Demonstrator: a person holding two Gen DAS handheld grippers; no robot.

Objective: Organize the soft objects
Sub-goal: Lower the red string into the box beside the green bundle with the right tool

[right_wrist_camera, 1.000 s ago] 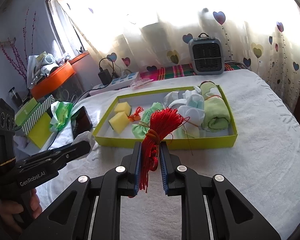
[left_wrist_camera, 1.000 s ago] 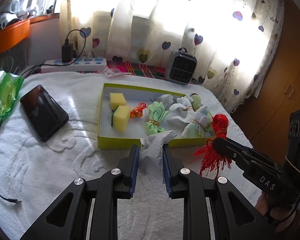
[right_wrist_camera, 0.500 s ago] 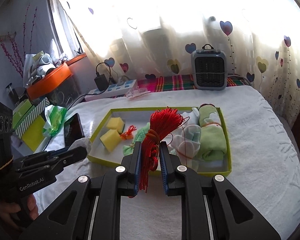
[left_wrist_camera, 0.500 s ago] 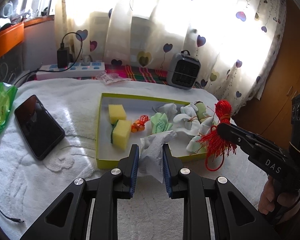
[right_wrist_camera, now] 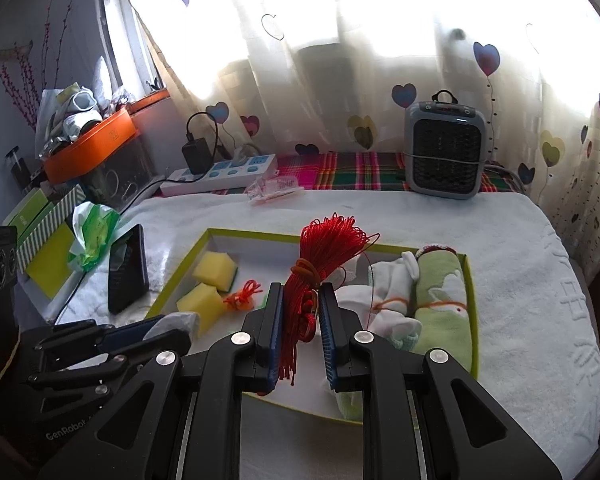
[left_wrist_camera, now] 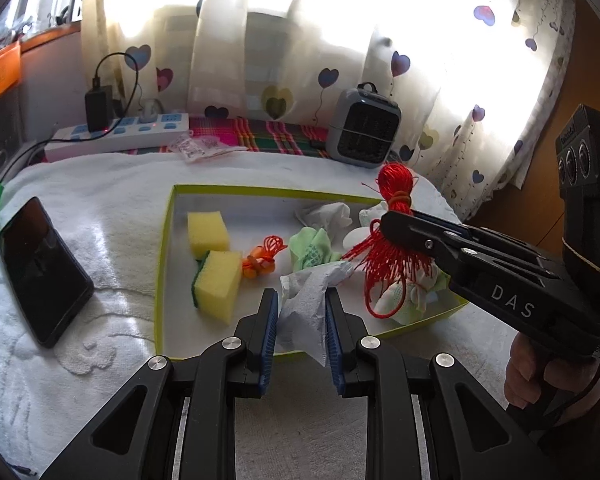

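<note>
Tissue (left_wrist_camera: 306, 308) and red cord (right_wrist_camera: 316, 268) over tray (left_wrist_camera: 162, 264).
Left tongs (left_wrist_camera: 302, 320) clamped on tissue; right tongs (right_wrist_camera: 300, 320) clamped on cord; sponges (left_wrist_camera: 216, 280) lie inside.

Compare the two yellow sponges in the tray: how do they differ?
The far sponge lies flat, showing only yellow; the near sponge is tipped, showing a green scrub layer on its left side. The near sponge touches the orange cord; the far one doesn't. Both sit in the tray's left part.
</note>
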